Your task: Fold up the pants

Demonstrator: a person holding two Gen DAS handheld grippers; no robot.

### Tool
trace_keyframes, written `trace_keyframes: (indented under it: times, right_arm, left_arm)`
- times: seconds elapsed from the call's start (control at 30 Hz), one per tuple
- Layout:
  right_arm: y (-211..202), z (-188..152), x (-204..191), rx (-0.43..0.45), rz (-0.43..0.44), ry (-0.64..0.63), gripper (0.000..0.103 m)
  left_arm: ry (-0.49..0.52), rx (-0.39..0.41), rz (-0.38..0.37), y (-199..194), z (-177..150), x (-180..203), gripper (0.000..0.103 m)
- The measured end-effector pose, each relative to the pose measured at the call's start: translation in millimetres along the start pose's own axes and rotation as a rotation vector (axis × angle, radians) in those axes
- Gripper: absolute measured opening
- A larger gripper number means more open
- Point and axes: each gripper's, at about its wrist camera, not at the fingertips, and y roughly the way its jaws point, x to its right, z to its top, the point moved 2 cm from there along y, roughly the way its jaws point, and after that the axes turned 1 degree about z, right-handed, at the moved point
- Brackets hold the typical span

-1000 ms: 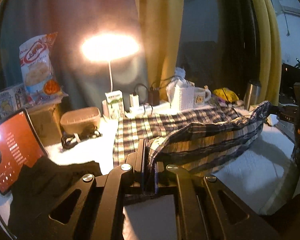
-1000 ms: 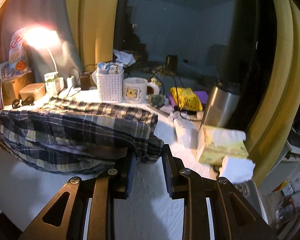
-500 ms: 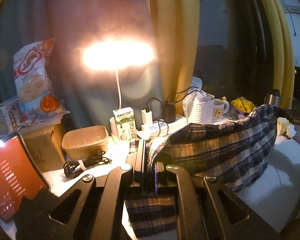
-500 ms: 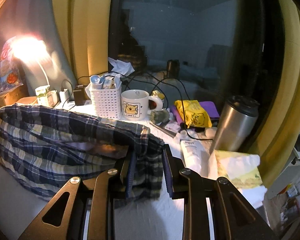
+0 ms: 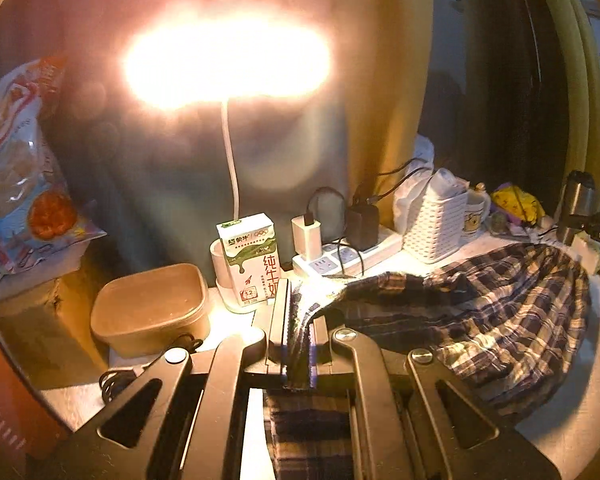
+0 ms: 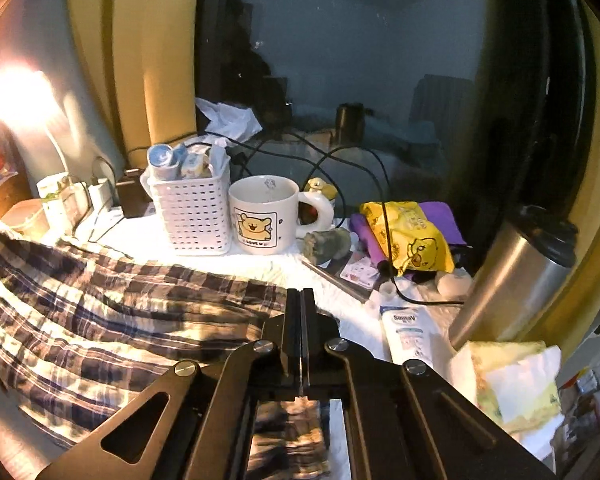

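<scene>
On the white table (image 6: 204, 252), both jaws have carried the plaid pants (image 6: 112, 320) lampward; left pinches fabric, right's now pressed together.

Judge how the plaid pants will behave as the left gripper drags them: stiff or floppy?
Probably floppy: the plaid pants sag in wrinkled folds from the left gripper. Likely light, since a pinched edge carries them. May snag the power strip close behind.

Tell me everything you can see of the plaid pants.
The plaid pants are thin, wrinkled woven cloth in dark blue and cream checks. They lie in a loose heap on the white table cover, in front of the white basket and bear mug. The left gripper pinches one edge, with cloth hanging below. The right gripper is shut; whether it pinches cloth is unclear.
</scene>
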Motion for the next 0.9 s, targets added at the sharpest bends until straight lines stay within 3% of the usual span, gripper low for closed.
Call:
trace_keyframes:
  times: [0.27, 0.5, 0.57, 0.6, 0.63, 0.67, 0.7, 0.77, 0.8, 0.83, 0.9]
  right_arm:
    - [40, -12, 7, -0.132, 0.044, 0.016, 0.000]
    - [58, -21, 18, -0.180, 0.072, 0.064, 0.003]
    - [57, -20, 21, -0.172, 0.070, 0.080, 0.013]
    - [57, -20, 23, -0.167, 0.066, 0.085, 0.035]
    - [56, -19, 25, -0.158, 0.063, 0.095, 0.068]
    - [54, -18, 27, -0.145, 0.065, 0.109, 0.081]
    - [52, -17, 29, -0.134, 0.080, 0.120, 0.085]
    - [48, -17, 29, -0.116, 0.087, 0.119, 0.085]
    - [46, -16, 29, -0.110, 0.087, 0.116, 0.080]
    - [45, -16, 28, -0.113, 0.103, 0.113, 0.069]
    - [45, -17, 25, -0.126, 0.132, 0.107, 0.065]
  left_arm:
    - [-0.003, -0.068, 0.006, 28, -9, 1, 0.006]
    - [0.006, -0.099, 0.022, 34, -16, 5, 0.006]
    - [0.009, -0.100, 0.025, 33, -15, 5, 0.006]
    - [0.008, -0.100, 0.025, 33, -15, 5, 0.006]
    - [0.007, -0.101, 0.025, 32, -15, 6, 0.006]
    - [0.007, -0.102, 0.024, 33, -15, 5, 0.006]
    - [0.006, -0.102, 0.026, 33, -15, 6, 0.006]
    - [-0.001, -0.109, 0.028, 33, -16, 5, 0.006]
    - [-0.005, -0.112, 0.029, 33, -16, 4, 0.006]
    - [-0.009, -0.114, 0.031, 33, -16, 4, 0.006]
    - [-0.012, -0.113, 0.029, 33, -15, 3, 0.006]
